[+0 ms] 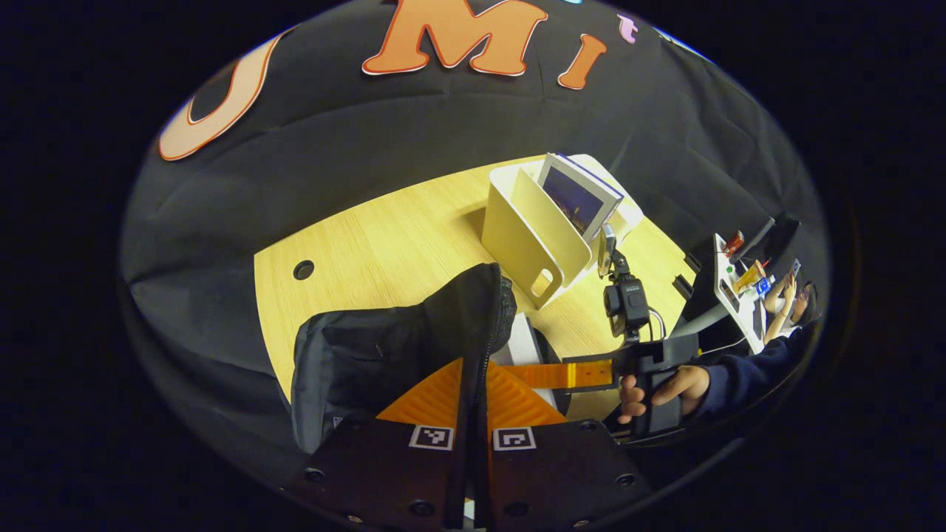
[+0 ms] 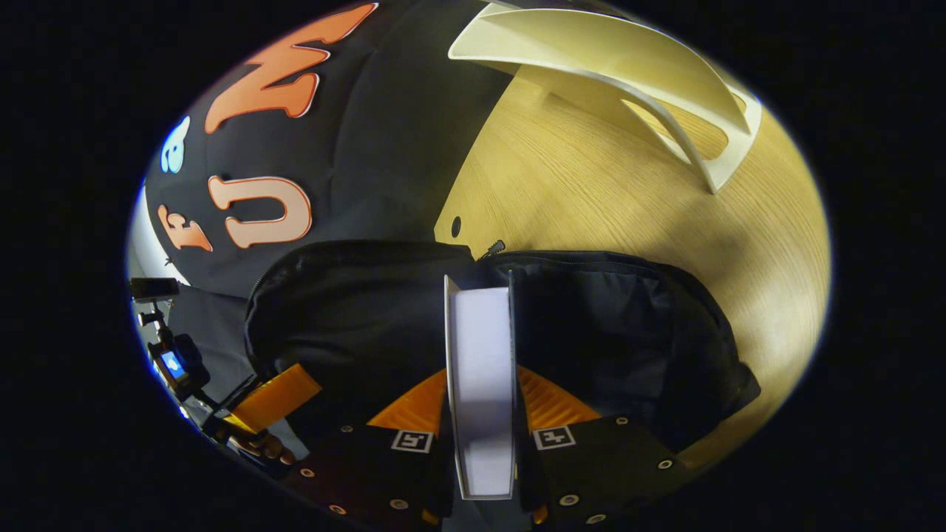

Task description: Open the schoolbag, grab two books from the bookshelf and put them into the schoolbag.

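Left gripper view: the left gripper [image 1: 473, 414], its orange ribbed fingers nearly together, pinched the zippered edge of the black fabric schoolbag [image 1: 384, 355], holding the mouth open on the pale wooden table [image 1: 369, 244]. Beyond the schoolbag stood the cream plastic bookshelf with upright dividers [image 1: 532, 229], and one glossy book with a dark cover picture [image 1: 580, 196] leaned in its far compartment. To the right of the schoolbag, a hand [image 1: 661, 391] in a dark sleeve held the right gripper [image 1: 562, 374], whose orange finger reached toward the opening.

Right gripper view: the right gripper [image 2: 480, 414] was clamped on a white-paged book [image 2: 480, 384], seen edge-on, poised at the schoolbag's [image 2: 591, 325] open mouth; whether it had entered the cavity could not be told. The bookshelf [image 2: 665, 81] lay beyond the schoolbag.

Judged progress: opening done, this book almost stowed; what the schoolbag already contained was hidden, so the remaining count was uncertain
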Tool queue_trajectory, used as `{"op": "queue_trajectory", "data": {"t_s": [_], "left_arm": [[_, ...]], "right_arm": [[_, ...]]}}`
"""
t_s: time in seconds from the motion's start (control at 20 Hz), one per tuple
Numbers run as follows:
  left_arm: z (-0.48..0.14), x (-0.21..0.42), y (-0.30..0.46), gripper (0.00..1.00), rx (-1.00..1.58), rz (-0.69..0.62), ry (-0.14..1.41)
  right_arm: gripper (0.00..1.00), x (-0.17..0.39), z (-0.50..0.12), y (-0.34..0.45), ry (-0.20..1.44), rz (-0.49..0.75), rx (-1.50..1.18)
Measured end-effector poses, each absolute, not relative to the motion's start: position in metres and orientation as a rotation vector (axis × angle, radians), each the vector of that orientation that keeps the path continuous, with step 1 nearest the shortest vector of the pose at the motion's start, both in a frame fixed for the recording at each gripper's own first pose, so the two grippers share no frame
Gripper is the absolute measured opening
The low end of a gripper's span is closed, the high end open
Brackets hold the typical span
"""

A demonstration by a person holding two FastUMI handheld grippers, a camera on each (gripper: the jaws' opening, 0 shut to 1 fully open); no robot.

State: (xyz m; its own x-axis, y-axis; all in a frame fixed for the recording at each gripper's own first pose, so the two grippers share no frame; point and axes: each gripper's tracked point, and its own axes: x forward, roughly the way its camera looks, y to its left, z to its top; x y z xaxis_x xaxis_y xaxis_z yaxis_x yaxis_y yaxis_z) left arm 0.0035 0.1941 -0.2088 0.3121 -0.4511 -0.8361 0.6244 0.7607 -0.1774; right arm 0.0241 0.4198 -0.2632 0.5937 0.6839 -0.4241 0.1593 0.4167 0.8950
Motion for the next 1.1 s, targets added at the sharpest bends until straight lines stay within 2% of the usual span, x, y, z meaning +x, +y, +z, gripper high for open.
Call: {"op": "queue_trajectory", "data": {"t_s": [0.05, 0.1, 0.15, 0.2, 0.3, 0.4, 0.45, 0.5, 0.55, 0.6, 0.65, 0.75, 0.8, 1.1], "left_arm": [[-0.208, 0.003, 0.195, 0.06, 0.189, -0.709, 1.033], [-0.208, 0.003, 0.195, 0.06, 0.188, -0.701, 1.033], [-0.209, 0.003, 0.196, 0.06, 0.185, -0.691, 1.035], [-0.208, 0.003, 0.195, 0.06, 0.182, -0.683, 1.037], [-0.209, 0.002, 0.196, 0.06, 0.188, -0.672, 1.041], [-0.21, 0.004, 0.194, 0.06, 0.2, -0.664, 1.044], [-0.21, 0.005, 0.193, 0.06, 0.206, -0.66, 1.045], [-0.21, 0.005, 0.192, 0.06, 0.209, -0.66, 1.046], [-0.211, 0.006, 0.19, 0.06, 0.221, -0.654, 1.044], [-0.212, 0.006, 0.189, 0.06, 0.225, -0.654, 1.045], [-0.213, 0.006, 0.187, 0.06, 0.229, -0.654, 1.044], [-0.217, 0.005, 0.185, 0.06, 0.233, -0.654, 1.046], [-0.218, 0.004, 0.184, 0.06, 0.233, -0.653, 1.047], [-0.221, 0.0, 0.182, 0.06, 0.245, -0.64, 1.049]], "right_arm": [[0.35, 0.026, -0.263, 0.423, 0.914, 0.408, 1.113], [0.35, 0.026, -0.266, 0.425, 0.925, 0.408, 1.109], [0.25, 0.029, -0.271, 0.428, 0.936, 0.398, 1.088], [0.35, 0.027, -0.277, 0.429, 0.955, 0.406, 1.06], [0.38, 0.02, -0.279, 0.432, 1.004, 0.393, 1.021], [0.46, 0.015, -0.293, 0.422, 1.066, 0.372, 0.911], [0.37, 0.0, -0.308, 0.421, 1.138, 0.394, 0.843], [0.57, -0.01, -0.314, 0.415, 1.186, 0.411, 0.786], [0.64, -0.014, -0.32, 0.408, 1.197, 0.414, 0.738], [0.65, -0.021, -0.322, 0.406, 1.197, 0.419, 0.695], [0.53, -0.023, -0.321, 0.4, 1.202, 0.422, 0.659], [0.89, -0.029, -0.319, 0.388, 1.213, 0.428, 0.597], [0.76, -0.03, -0.316, 0.384, 1.209, 0.438, 0.575], [0.78, -0.035, -0.291, 0.334, 1.185, 0.426, 0.454]]}}
